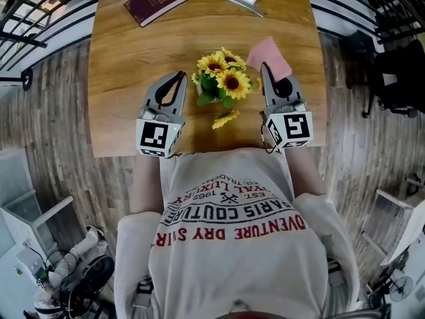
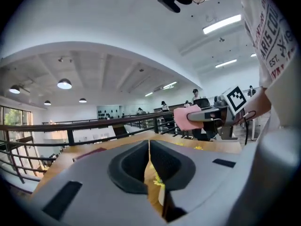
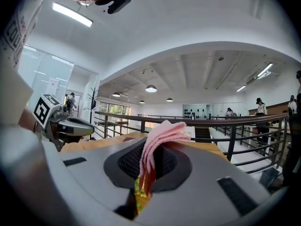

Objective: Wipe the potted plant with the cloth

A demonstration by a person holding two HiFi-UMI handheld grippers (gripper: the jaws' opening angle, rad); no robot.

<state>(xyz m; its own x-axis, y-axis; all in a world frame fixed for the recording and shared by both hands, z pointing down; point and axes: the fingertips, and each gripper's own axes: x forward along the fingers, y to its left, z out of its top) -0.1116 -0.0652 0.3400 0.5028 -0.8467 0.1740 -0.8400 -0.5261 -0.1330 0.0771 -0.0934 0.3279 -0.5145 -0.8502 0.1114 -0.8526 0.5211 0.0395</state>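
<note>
The potted plant (image 1: 220,80), a small bunch of yellow sunflowers with green leaves, stands on the wooden table (image 1: 133,65) between my two grippers. One bloom (image 1: 226,118) hangs toward the near edge. My right gripper (image 1: 265,68) is just right of the flowers and is shut on a folded pink cloth (image 1: 269,53). In the right gripper view the cloth (image 3: 162,135) sticks up out of the closed jaws. My left gripper (image 1: 180,77) is just left of the plant, shut with nothing in it. In its own view the left gripper (image 2: 149,147) has its jaws meeting in a thin line.
A dark red booklet (image 1: 155,0) lies at the far left of the table and a small metal object (image 1: 244,0) at the far middle. Black railings (image 1: 40,18) run along both sides of the table. The person's torso is against the near edge.
</note>
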